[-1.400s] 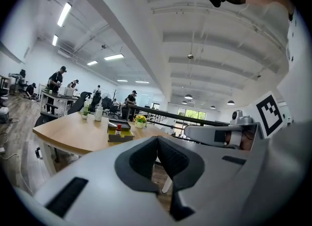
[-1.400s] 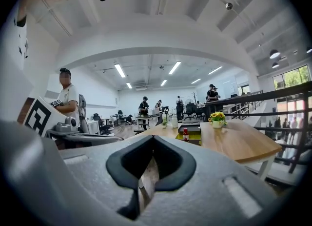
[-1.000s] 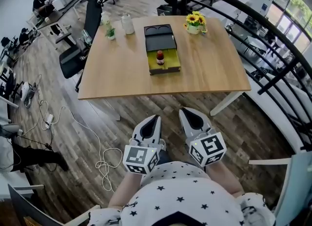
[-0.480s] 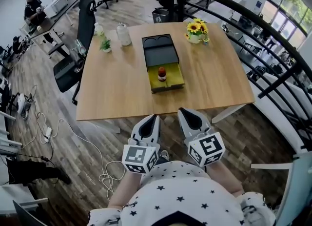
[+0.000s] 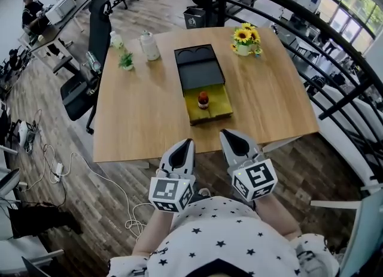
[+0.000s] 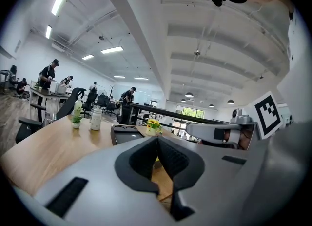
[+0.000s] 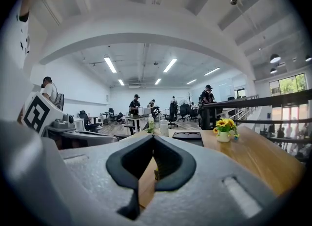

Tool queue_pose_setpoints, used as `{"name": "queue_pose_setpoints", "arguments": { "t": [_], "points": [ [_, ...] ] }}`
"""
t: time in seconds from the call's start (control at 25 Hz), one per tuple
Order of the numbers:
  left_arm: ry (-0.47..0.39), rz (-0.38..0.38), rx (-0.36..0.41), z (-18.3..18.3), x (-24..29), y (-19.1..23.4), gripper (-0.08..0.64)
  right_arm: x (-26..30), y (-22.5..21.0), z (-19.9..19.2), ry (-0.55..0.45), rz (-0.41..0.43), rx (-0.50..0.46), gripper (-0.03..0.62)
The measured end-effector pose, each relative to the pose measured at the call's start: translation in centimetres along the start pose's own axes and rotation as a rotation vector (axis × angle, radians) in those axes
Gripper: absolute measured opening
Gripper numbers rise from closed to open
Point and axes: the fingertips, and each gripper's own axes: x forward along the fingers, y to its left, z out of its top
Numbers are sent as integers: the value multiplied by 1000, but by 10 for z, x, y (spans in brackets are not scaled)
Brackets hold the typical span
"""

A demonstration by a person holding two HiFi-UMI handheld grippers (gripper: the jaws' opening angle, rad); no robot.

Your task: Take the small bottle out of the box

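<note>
A small bottle (image 5: 203, 99) with a red top and dark body stands in the yellow-lined open box (image 5: 209, 109), whose black lid (image 5: 199, 72) lies flat behind it on the wooden table (image 5: 149, 117). My left gripper (image 5: 185, 143) and right gripper (image 5: 230, 134) hang side by side in front of the table's near edge, both shut and empty, well short of the box. In the left gripper view the black lid (image 6: 127, 133) shows beyond the shut jaws; in the right gripper view the lid (image 7: 186, 136) lies far ahead.
A vase of sunflowers (image 5: 244, 38) stands at the table's far right. A white bottle (image 5: 149, 46) and a small potted plant (image 5: 125, 61) are at the far left. An office chair (image 5: 84, 78) stands left of the table, a black railing (image 5: 311, 42) runs along the right. People sit at far desks.
The table and box have drawn nearer and lower in the head view as I step forward. Both grippers keep their place in front of me, still shut.
</note>
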Motion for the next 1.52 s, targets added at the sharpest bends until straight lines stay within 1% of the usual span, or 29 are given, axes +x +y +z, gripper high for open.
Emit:
{"name": "queue_pose_setpoints", "arguments": {
  "t": [0.28,0.52,0.76,1.0,1.2,1.44,1.52],
  "points": [
    [15,2,-40,-8,18,23,4,29,-12,-8,31,-13,-37,6],
    [40,22,-73,-17,36,36,3,56,-26,-16,58,5,-50,6],
    [44,65,-88,-21,61,52,3,90,-46,-35,90,33,-70,6],
    [61,86,-92,-25,90,64,4,126,-72,-58,144,50,-77,6],
    [76,108,-110,-32,108,73,3,152,-88,-78,199,64,-80,6],
    [101,123,-123,-44,124,80,3,179,-100,-99,256,84,-76,31],
    [104,133,-129,-45,126,83,4,186,-101,-104,277,97,-79,56]
  ]
}}
